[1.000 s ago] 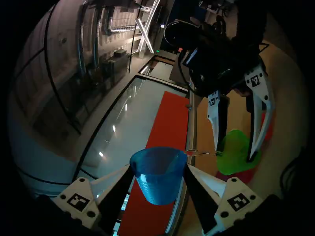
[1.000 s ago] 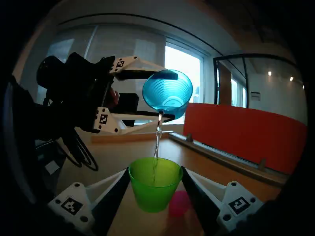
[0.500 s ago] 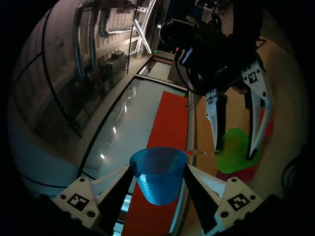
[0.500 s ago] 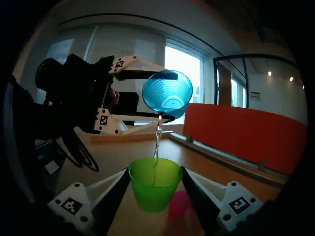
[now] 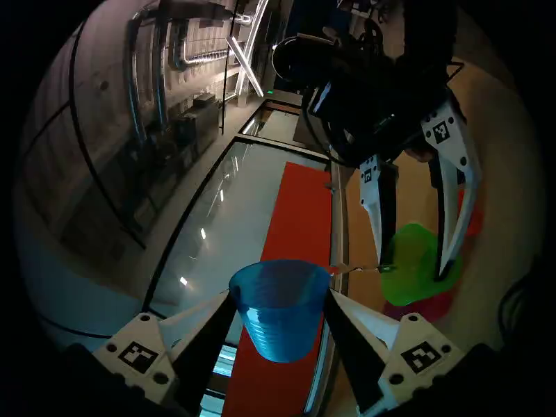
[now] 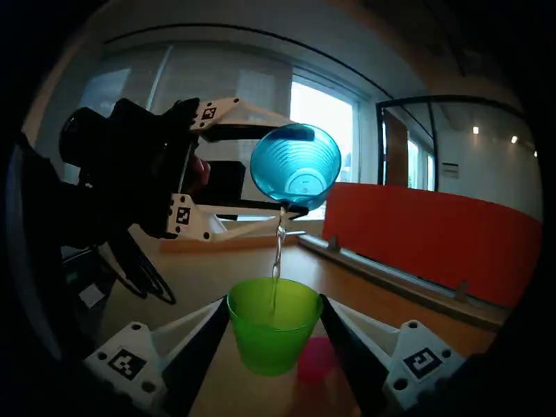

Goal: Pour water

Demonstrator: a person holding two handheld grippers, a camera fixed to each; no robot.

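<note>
**Operator:** Fingers first. In the left gripper view, both fingers [image 5: 191,314] of my left gripper [image 5: 278,295] are clamped on the blue cup [image 5: 279,316], one against each side wall.

**Desk:** Where is the water?

**Operator:** A thin stream of water [image 5: 356,270] leaves the blue cup's rim and reaches the green cup [image 5: 413,260]. The right gripper [image 5: 415,271] is farther off, with one white finger on each side of that green cup, over the tan desk [image 5: 507,174]. A red partition [image 5: 295,222] runs along the desk's far edge. Something pink [image 5: 427,306], too blurred for me to identify, lies just beside the green cup.

**Desk:** And the right gripper view?

**Operator:** My right gripper's fingers [image 6: 375,330] squeeze the green cup between them. It stands upright, low in the middle. The blue cup hangs above it, gripped by the left gripper and tipped so that I look into its mouth. The two cups are apart, and the stream falls from the blue rim into the green cup. I can't tell how full the green cup is. A bright window [image 6: 323,125] is behind them.
</note>
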